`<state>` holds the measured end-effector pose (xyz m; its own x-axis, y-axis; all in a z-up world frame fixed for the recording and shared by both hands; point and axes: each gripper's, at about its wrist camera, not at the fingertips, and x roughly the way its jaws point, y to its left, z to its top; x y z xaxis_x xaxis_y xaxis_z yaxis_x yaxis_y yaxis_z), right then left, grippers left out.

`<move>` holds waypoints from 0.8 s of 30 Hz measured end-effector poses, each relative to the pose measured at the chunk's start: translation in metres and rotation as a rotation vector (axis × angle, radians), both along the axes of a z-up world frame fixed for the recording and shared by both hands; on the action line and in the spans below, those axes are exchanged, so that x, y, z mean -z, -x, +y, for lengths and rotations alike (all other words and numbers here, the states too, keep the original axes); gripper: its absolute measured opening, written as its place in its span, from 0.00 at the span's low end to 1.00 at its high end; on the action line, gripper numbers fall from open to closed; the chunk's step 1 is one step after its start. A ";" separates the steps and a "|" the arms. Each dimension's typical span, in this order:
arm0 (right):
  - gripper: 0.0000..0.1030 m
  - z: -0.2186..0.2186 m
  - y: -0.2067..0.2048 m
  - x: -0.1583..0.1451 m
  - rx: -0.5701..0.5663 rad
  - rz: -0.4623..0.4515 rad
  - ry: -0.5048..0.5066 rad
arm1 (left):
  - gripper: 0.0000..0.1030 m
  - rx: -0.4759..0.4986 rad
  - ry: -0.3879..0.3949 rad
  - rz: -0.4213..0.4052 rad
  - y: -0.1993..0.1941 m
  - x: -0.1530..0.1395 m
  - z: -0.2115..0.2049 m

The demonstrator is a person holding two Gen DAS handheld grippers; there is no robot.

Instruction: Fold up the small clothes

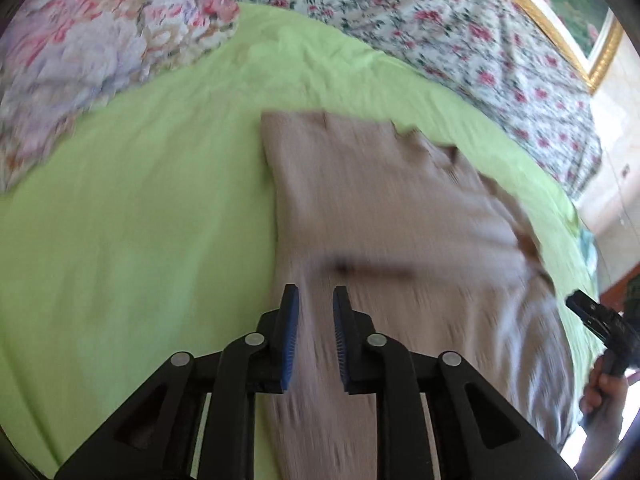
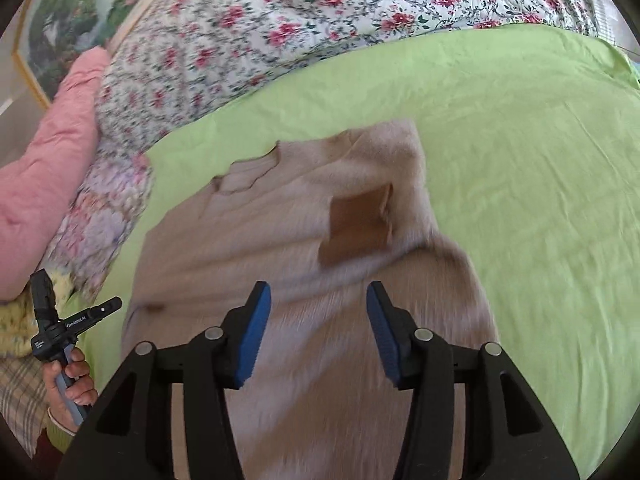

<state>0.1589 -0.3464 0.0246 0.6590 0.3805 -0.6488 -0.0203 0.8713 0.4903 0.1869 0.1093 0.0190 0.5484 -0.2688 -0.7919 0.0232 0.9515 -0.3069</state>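
Observation:
A beige knitted garment (image 1: 400,208) lies spread flat on the green sheet (image 1: 140,220), blurred in both views. My left gripper (image 1: 316,292) hovers over its near left part, the blue pads a narrow gap apart with nothing pinched between them. In the right wrist view the same garment (image 2: 280,240) shows a brown square patch (image 2: 356,228) near its right edge. My right gripper (image 2: 318,288) stands open above the near part of the garment, with only the flat cloth below showing through the gap.
A floral quilt (image 1: 440,20) is bunched along the far side of the bed, with a pink quilt (image 2: 52,160) and a framed picture (image 2: 60,20) beyond. A hand (image 2: 72,380) grips the other tool's handle at the left edge. Green sheet (image 2: 540,200) stretches right.

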 end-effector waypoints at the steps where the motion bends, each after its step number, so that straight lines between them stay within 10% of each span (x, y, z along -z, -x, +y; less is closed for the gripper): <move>1: 0.51 0.001 0.010 0.001 -0.007 0.005 -0.001 | 0.17 0.008 0.009 0.011 0.012 0.002 0.000; 13: 0.52 0.003 0.109 0.019 -0.068 0.008 -0.011 | 0.19 0.066 0.073 0.093 0.146 0.026 -0.001; 24: 0.54 -0.031 0.168 0.023 -0.024 -0.009 -0.067 | 0.43 0.107 0.159 0.152 0.206 0.050 -0.014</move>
<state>-0.0092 -0.3771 0.0013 0.6544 0.4388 -0.6158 -0.0456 0.8358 0.5472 -0.0186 0.0955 -0.0313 0.3879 -0.4468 -0.8061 0.0632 0.8855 -0.4604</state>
